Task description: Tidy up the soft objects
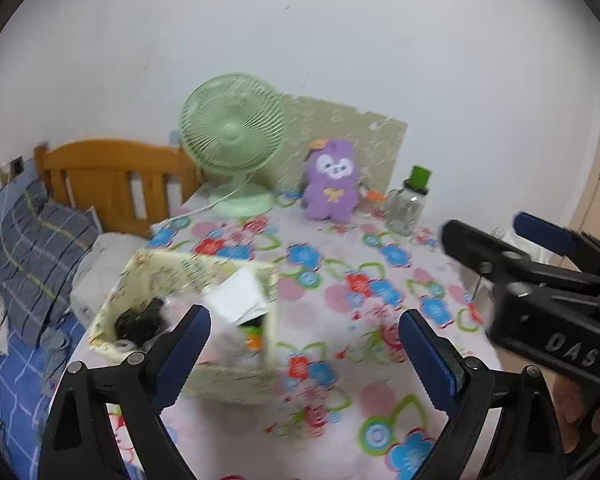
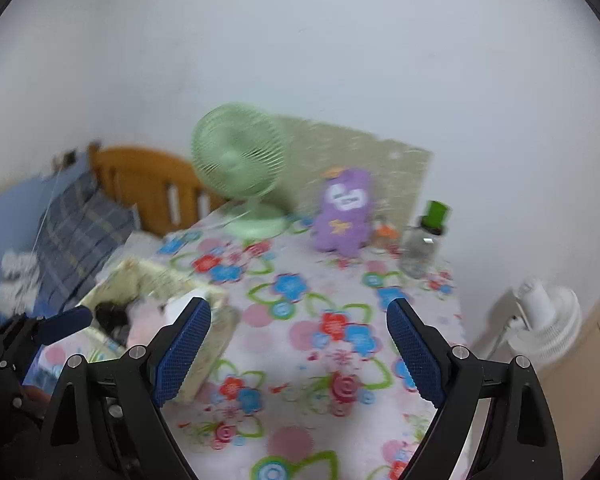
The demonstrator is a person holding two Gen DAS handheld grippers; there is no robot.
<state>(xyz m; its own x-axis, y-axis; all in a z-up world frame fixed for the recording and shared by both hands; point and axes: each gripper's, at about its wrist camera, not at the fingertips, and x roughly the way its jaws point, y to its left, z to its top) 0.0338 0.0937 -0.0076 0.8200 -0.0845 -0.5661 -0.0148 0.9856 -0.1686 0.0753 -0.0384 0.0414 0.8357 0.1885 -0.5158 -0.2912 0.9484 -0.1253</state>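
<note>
A purple plush toy (image 1: 332, 182) stands upright at the far edge of the flowered table, also in the right wrist view (image 2: 344, 214). A pale fabric storage box (image 1: 192, 324) sits at the table's left, holding a black soft item (image 1: 140, 318), white cloth (image 1: 240, 292) and something orange. The box shows in the right wrist view (image 2: 156, 280). My left gripper (image 1: 304, 348) is open and empty, just right of the box. My right gripper (image 2: 300, 344) is open and empty above the table's middle; it also shows at the right of the left wrist view (image 1: 480, 240).
A green desk fan (image 1: 232, 140) and a clear bottle with a green cap (image 1: 408, 204) stand at the table's far edge. A bed with a wooden headboard (image 1: 112, 176) and plaid pillow (image 1: 40, 252) lies left. A white fan (image 2: 548, 328) stands right of the table.
</note>
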